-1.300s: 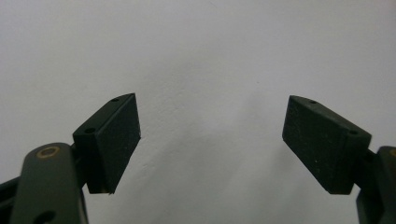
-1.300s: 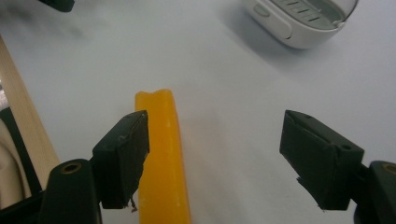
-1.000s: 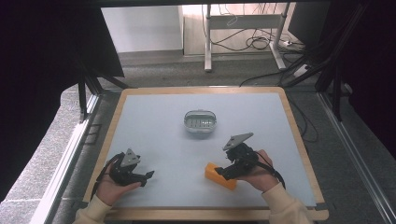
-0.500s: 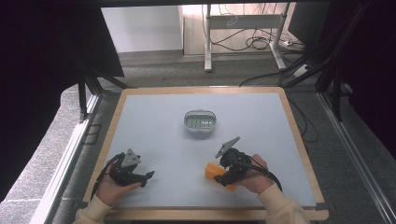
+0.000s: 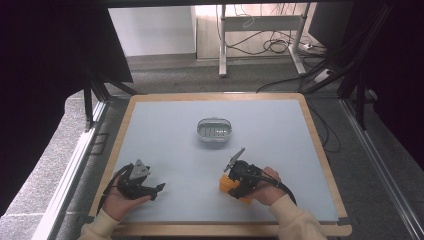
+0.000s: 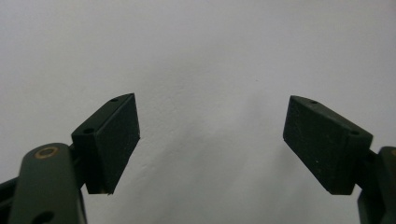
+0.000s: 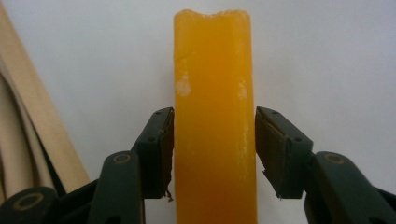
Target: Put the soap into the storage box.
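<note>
On the pale surface (image 5: pixel 165 135), near the middle and toward the far side, sits a small oval dish (image 5: pixel 215 129) with a ridged insert inside it; nothing else can be made out in it.

At the near left, the left gripper (image 5: pixel 155 189) rests in the person's left hand (image 5: pixel 120 200), low over the surface and well apart from the dish. In the left gripper view its jaws stand wide open, the two black pads (image 6: pixel 114 140) far apart, with bare pale surface between them and nothing touching either one.

At the near right, the right gripper (image 5: pixel 231 186) is held in the person's right hand (image 5: pixel 265 187), pointing down and to the left at an orange bar of soap (image 5: pixel 226 184) that lies on the surface near the front edge, nearer than the dish and to its right. In the right gripper view the soap (image 7: pixel 215 116) runs lengthwise up between the jaws and past their tips. The jaws have just been closing around it: the left pad (image 7: pixel 161 149) lies against the soap's side, and the right pad sits just at the other side, where a hairline gap or contact cannot be told apart. A light wooden border (image 7: pixel 28 116) of the surface runs along the left of that view.
</note>
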Motion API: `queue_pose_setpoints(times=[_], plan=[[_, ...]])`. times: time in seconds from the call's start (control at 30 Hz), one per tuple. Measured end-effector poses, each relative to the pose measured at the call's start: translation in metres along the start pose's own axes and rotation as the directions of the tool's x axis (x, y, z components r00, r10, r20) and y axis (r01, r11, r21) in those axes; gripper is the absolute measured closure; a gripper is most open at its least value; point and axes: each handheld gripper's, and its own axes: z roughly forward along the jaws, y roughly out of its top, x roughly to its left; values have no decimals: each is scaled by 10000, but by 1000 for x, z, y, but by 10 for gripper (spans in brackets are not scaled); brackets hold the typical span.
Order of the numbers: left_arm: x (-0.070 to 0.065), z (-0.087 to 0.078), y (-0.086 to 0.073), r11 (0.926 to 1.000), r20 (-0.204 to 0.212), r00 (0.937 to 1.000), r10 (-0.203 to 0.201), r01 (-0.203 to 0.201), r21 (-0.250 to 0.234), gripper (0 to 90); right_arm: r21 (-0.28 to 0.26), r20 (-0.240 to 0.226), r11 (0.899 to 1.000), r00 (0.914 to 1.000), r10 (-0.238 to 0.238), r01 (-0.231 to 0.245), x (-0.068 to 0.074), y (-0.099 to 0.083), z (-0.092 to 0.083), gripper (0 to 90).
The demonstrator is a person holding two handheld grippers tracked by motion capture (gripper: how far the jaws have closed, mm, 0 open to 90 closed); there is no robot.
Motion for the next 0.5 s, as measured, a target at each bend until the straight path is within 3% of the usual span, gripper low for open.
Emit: queue_pose_setpoints(times=[0.13, 0.5], plan=[[-1, -1, 0, 10000, -31, 10000, 36, -36, -28, 185, 185, -18, 9997, 9999, -132, 133, 1, 2, 3, 604], [-1, -1, 0, 10000, -71, 10000, 69, -70, -41, 185, 334, 48, 9993, 9998, -198, 197, 2, 2, 1, 614]])
